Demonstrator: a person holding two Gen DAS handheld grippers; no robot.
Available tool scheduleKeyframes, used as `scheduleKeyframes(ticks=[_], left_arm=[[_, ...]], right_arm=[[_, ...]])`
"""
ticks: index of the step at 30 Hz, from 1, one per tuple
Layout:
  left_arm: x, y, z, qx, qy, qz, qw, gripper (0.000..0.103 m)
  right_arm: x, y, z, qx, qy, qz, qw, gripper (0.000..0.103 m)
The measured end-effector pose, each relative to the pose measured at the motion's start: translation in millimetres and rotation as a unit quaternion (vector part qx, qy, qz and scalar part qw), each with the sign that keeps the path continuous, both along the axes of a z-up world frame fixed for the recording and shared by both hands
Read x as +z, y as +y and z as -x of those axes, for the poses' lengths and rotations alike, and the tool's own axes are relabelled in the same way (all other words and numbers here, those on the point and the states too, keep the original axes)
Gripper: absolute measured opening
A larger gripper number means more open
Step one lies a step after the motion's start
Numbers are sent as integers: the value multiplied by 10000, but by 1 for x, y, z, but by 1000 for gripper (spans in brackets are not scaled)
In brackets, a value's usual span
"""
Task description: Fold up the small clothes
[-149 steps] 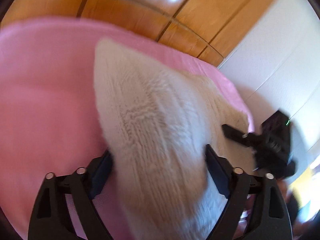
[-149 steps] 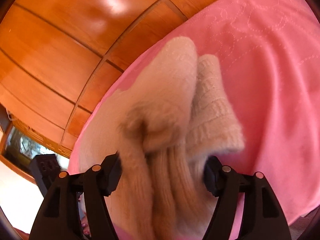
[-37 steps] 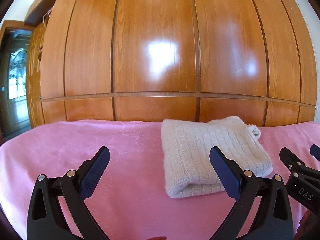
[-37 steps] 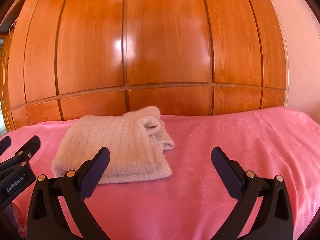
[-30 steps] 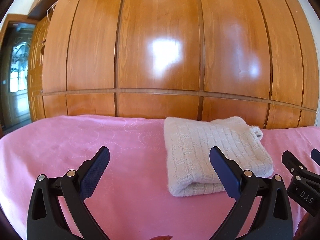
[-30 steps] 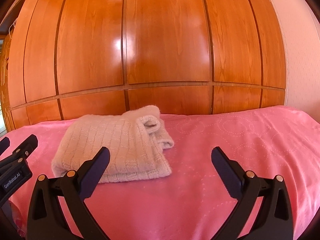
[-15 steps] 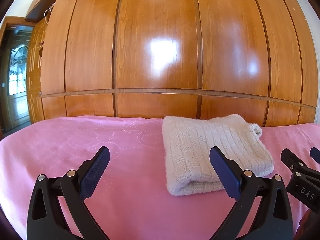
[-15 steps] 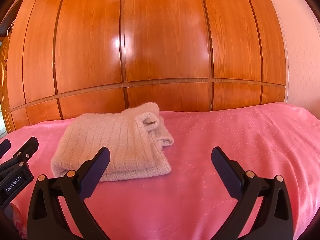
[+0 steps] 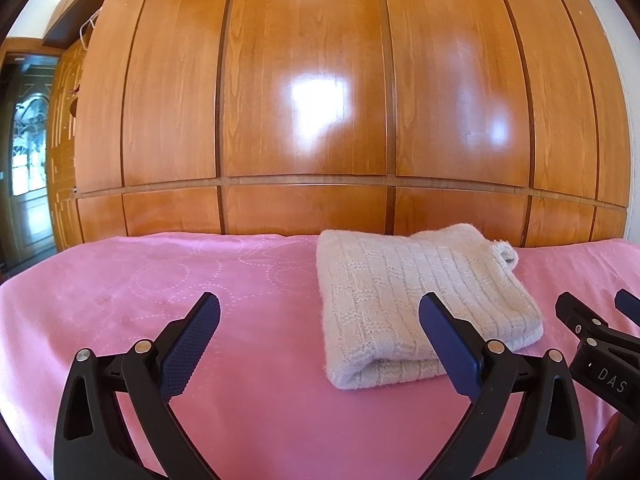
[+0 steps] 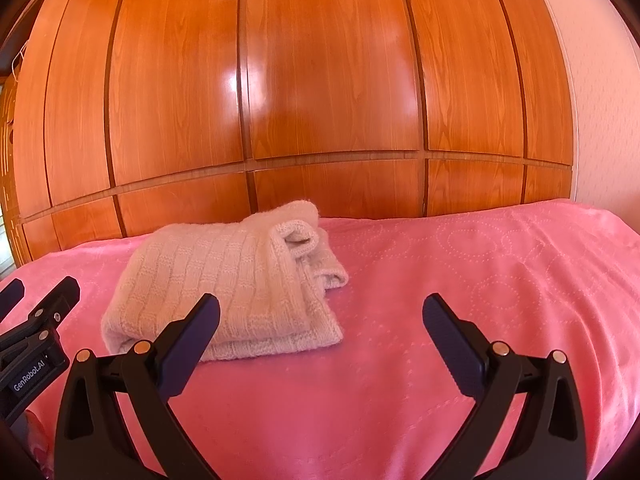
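A cream knitted garment (image 9: pixel 416 300) lies folded in a flat rectangle on the pink bedspread (image 9: pixel 200 280); it also shows in the right wrist view (image 10: pixel 228 284), with a rolled sleeve end at its far right. My left gripper (image 9: pixel 320 320) is open and empty, held back from the bed, with the garment ahead and to its right. My right gripper (image 10: pixel 320 320) is open and empty, with the garment ahead and to its left. Each gripper shows at the edge of the other's view: the right one (image 9: pixel 596 320), the left one (image 10: pixel 36 308).
A glossy wooden panelled wardrobe (image 9: pixel 312 100) stands right behind the bed. A doorway (image 9: pixel 28 152) is at the far left. A pale wall (image 10: pixel 600 92) is at the right. The bedspread (image 10: pixel 500 280) stretches to the right of the garment.
Five seconds ago both grippers were shut on the garment and held it up. Now it lies folded on the bed and both grippers are open, drawn back. Over the last second only slight camera drift.
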State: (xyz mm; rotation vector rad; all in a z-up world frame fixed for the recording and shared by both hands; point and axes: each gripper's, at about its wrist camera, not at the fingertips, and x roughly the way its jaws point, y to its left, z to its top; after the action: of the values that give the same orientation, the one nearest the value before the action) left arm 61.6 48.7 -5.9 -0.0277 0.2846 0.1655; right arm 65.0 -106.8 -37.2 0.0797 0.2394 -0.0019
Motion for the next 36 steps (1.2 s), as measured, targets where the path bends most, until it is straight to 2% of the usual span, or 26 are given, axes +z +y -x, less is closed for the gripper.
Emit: scheduleKeyframes(ticks=[36], left_arm=[[-1, -7, 2, -150, 24, -4, 9999, 99]], right_arm=[[-1, -1, 0, 0, 22, -38, 10000, 101]])
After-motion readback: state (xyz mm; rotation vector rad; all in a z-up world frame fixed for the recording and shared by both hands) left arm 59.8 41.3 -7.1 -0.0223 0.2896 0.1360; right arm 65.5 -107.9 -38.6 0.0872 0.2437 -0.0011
